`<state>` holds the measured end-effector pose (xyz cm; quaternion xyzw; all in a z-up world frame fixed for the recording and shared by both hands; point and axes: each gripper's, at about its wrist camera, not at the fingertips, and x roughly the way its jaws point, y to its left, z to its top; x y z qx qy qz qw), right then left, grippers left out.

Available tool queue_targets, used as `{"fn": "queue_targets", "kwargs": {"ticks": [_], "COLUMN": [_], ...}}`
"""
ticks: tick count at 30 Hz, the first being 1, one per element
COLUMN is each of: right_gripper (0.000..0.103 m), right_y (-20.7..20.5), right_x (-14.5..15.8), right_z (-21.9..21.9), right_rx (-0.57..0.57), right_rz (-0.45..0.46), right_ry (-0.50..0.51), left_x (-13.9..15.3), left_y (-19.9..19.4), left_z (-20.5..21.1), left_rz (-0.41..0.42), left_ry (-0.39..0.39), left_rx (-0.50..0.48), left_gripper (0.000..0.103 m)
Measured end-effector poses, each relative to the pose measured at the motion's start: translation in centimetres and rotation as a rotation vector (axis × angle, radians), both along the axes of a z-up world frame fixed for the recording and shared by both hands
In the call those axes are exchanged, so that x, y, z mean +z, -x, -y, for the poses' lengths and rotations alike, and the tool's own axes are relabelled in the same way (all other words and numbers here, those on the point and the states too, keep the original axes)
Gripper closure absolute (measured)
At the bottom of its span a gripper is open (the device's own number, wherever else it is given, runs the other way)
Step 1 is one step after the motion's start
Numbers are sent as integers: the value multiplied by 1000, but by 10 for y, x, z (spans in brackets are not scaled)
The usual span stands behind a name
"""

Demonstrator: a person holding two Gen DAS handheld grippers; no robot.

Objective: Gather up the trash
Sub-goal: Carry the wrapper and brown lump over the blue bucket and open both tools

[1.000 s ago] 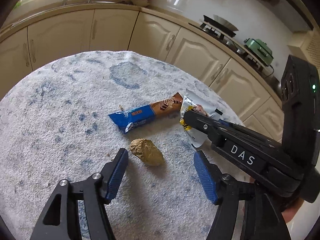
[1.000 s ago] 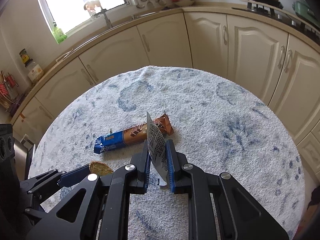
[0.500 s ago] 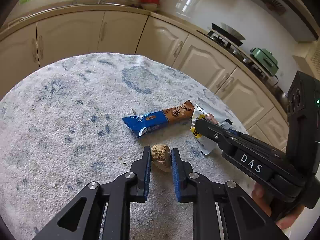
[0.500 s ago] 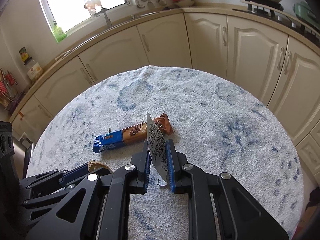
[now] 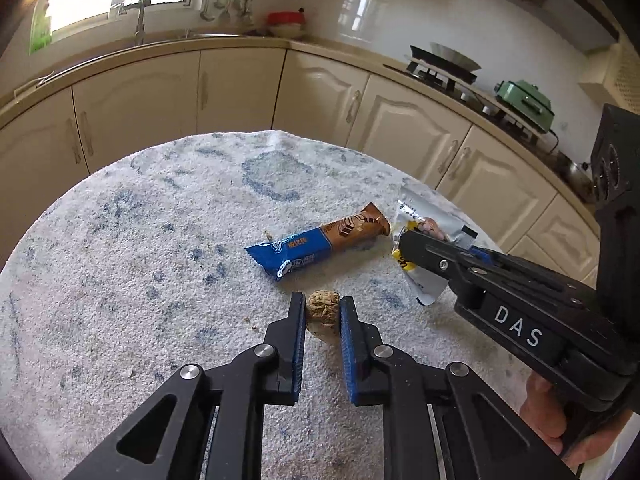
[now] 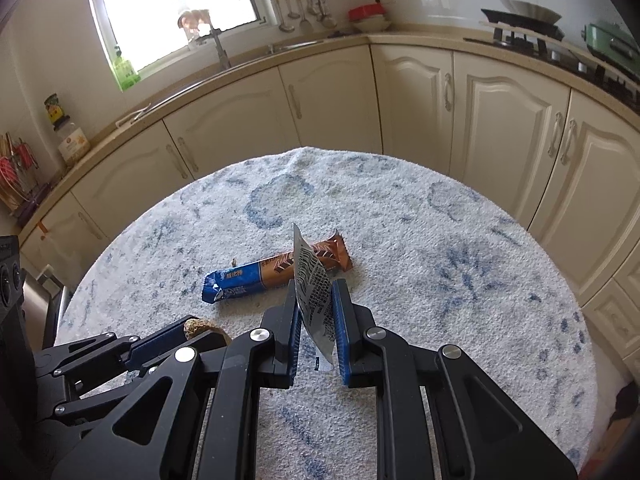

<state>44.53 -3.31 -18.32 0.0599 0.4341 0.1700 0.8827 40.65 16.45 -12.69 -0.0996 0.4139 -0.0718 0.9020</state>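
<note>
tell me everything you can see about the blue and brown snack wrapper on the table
The snack wrapper is a long, glossy, foil-like packet, blue with white print at one end and brown with a striped picture at the other, both ends crimped. It lies flat on the speckled blue and white tablecloth, apart from both grippers. No gripper touches it. A small crumb sits beside it.

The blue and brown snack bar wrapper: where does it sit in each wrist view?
Left wrist: blue and brown snack bar wrapper just above centre, beyond the left hand-held gripper.
Right wrist: centre, left of the silver wrapper.
Shared landmark: red-lidded bowl on the counter.
</note>
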Motion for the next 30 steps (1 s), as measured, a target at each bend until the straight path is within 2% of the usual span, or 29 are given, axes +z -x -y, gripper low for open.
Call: {"fn": "queue_targets", "kwargs": {"ticks": [4, 14, 19, 22, 30], "right_gripper": [88, 88, 88, 88, 88], "right_y": [8, 22, 43, 59, 100], "right_x": [8, 4, 19, 27, 40], "right_z": [2, 38, 70, 92, 148], "right_rx": [-20, -95, -132, -157, -224], "right_rz": [53, -20, 1, 13, 47], "right_ry": [28, 34, 47, 59, 125], "left_x": [3, 12, 17, 19, 34], "left_y": [4, 23, 34, 37, 41], "left_z": [3, 27, 56, 77, 144], "left_rz": [16, 56, 72, 54, 56], "left_ry": [22, -30, -89, -110, -113], "left_rx": [-40, -95, -142, -174, -288], "left_gripper": [91, 91, 91, 91, 91]}}
